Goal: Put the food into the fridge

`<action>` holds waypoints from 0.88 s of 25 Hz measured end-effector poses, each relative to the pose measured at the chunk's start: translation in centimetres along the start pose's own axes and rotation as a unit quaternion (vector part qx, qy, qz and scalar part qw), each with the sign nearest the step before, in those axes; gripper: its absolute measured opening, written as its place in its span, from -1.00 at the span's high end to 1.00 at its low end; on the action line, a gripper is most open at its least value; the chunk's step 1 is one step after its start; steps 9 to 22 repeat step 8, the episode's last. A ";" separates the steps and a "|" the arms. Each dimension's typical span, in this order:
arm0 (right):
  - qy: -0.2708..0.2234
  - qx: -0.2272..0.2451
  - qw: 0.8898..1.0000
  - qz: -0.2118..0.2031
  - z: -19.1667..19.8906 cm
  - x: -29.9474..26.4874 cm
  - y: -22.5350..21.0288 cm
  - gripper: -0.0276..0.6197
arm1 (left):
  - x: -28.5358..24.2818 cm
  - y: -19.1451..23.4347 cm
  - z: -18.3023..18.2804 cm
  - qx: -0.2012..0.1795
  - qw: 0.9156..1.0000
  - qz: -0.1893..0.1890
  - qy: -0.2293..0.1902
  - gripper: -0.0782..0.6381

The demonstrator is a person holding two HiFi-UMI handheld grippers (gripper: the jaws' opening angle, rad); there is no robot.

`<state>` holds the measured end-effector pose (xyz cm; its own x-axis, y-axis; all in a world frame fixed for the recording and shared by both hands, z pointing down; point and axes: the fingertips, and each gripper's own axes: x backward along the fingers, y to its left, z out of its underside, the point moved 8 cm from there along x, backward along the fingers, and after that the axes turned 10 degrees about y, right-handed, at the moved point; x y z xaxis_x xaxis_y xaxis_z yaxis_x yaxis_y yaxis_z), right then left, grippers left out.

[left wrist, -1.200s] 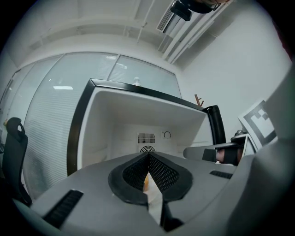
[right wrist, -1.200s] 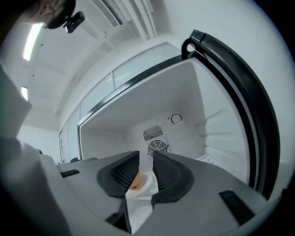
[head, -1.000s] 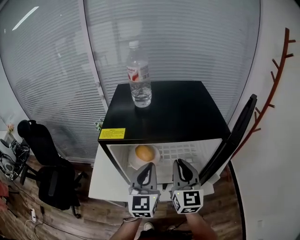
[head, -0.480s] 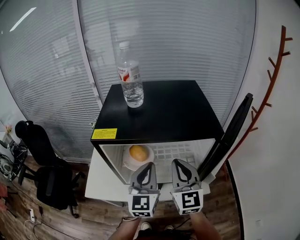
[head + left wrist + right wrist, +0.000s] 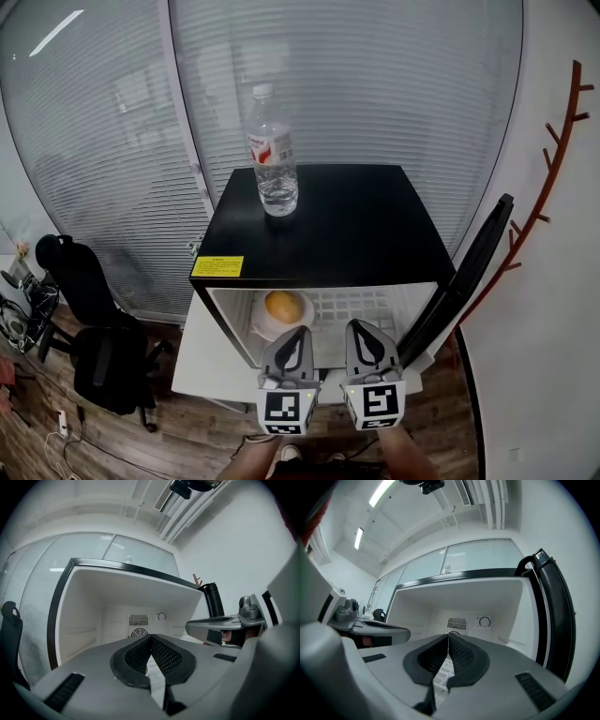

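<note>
The food (image 5: pixel 286 305), a round orange-yellow item, sits on a white dish (image 5: pixel 263 325) inside the fridge (image 5: pixel 328 225), at the left side of its white wire shelf (image 5: pixel 370 302). No gripper touches it.

Just in front of the fridge opening the two grippers are side by side, both pointing into the cavity. The left gripper (image 5: pixel 301 331) has its jaws pressed together at the tips with nothing between them – its own view shows the black ribbed pads (image 5: pixel 165 654) meeting in a line, with the fridge's back wall vent (image 5: pixel 138 619) and dial (image 5: pixel 161 616) beyond. The right gripper (image 5: pixel 361 326) is closed and empty as well, its pads (image 5: pixel 460 653) together in its own view, the shelf visible below the tips.

The fridge door (image 5: pixel 467 277) stands open to the right, seen edge-on as a dark slab. On the black fridge top a clear water bottle (image 5: pixel 273 169) with a red-and-white label stands upright near the back left, and a yellow sticker (image 5: pixel 217 266) lies at the front left corner.

Behind the fridge are glass panels with closed blinds (image 5: pixel 375 84). A black office chair (image 5: pixel 89 314) stands at the left on the wooden floor (image 5: pixel 187 431) – a reddish branch-shaped coat rack (image 5: pixel 553 159) hangs on the white wall at the right.
</note>
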<state>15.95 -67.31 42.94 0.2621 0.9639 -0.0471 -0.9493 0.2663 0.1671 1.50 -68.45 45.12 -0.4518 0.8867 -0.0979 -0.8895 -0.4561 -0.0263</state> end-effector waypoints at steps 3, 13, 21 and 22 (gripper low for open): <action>0.006 0.000 1.000 0.002 0.1 -0.1 0.0 0.82 | 0.0 0.1 -0.2 -0.002 1.000 -0.001 -0.001 0.71; 0.000 -0.001 1.000 0.002 0.0 -0.4 0.1 0.82 | 0.0 0.4 0.1 0.000 1.000 -0.003 0.001 0.71; 0.000 -0.001 1.000 0.002 0.0 -0.4 0.1 0.82 | 0.0 0.4 0.1 0.000 1.000 -0.003 0.001 0.71; 0.000 -0.001 1.000 0.002 0.0 -0.4 0.1 0.82 | 0.0 0.4 0.1 0.000 1.000 -0.003 0.001 0.71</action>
